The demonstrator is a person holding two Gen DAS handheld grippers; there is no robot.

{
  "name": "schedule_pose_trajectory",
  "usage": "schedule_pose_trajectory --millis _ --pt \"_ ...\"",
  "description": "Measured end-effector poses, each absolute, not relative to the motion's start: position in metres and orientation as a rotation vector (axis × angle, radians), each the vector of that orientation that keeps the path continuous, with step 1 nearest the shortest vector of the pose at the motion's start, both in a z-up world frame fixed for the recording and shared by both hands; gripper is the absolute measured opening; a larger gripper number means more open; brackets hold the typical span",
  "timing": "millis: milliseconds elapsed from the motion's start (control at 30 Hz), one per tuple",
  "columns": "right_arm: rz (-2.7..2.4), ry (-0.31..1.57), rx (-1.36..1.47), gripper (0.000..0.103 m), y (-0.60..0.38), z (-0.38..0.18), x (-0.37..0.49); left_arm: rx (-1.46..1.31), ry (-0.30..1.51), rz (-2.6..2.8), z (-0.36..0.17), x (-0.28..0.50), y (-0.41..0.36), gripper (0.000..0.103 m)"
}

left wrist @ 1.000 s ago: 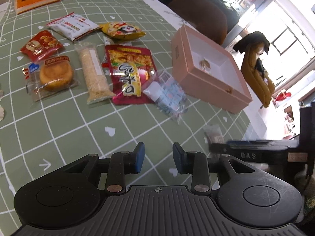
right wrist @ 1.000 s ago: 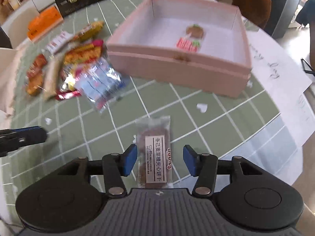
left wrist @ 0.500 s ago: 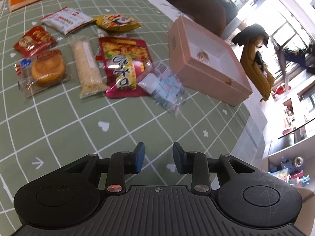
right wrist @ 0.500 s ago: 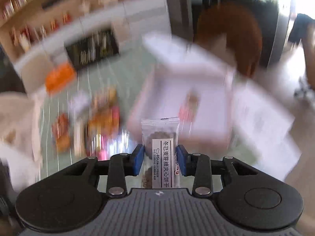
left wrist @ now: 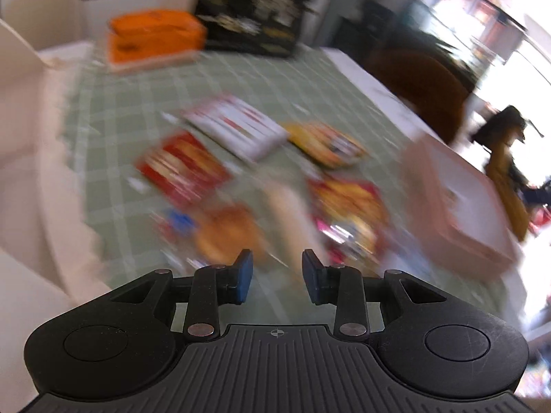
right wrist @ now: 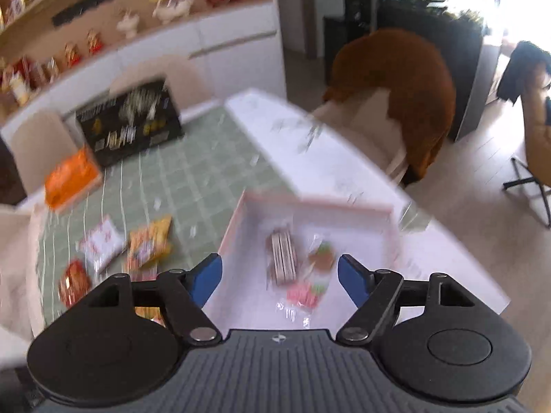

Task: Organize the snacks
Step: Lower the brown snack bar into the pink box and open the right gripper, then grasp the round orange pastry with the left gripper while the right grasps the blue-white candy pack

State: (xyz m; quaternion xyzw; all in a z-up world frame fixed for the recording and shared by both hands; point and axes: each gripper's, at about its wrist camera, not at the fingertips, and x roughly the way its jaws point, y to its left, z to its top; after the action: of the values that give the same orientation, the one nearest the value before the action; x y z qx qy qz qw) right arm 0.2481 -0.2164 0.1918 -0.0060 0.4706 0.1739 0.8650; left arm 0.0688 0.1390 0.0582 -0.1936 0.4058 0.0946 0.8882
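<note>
Snacks: loose plastic packets lie in a cluster on the green grid-patterned tablecloth [left wrist: 113, 110]; two more already lie inside the shallow pink square box [right wrist: 311, 203].
Box contents: a clear-wrapped brown biscuit bar [right wrist: 283, 258] and a pink-and-green sweet packet [right wrist: 311, 280], side by side, close together.
Right gripper [right wrist: 279, 280]: my jaws have just been opening and stand wide, nothing between them; the biscuit bar lies below them in the box.
Left gripper [left wrist: 277, 277]: jaws part-way apart, nothing between the pads; I hold nothing.
Key relation: the cluster lies straight ahead of and below my left gripper; nearest are a round golden cake in clear wrap [left wrist: 229, 234] and a long pale cracker stick packet [left wrist: 292, 213].
Long axis: the stick packet runs away from me, roughly in line with the gripper's pointing direction, so the jaws would span its narrow width.
Nearer hand: left, in my judgement; the right hangs over the box, the cluster off to its left.
Visibility: left view heavily blurred; packet labels unreadable.
</note>
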Motion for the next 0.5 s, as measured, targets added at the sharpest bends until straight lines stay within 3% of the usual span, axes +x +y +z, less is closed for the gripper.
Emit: schedule_pose_trajectory --millis 200,500 --pt "0.427 1.100 -0.043 0.075 -0.176 0.138 0.205 -0.412 0.821 0.266 0.044 0.101 0.184 0.036" --pt "0.496 1.243 0.000 0.075 -0.130 0.085 0.200 -0.348 0.896 0.078 0.033 0.083 0.150 0.036"
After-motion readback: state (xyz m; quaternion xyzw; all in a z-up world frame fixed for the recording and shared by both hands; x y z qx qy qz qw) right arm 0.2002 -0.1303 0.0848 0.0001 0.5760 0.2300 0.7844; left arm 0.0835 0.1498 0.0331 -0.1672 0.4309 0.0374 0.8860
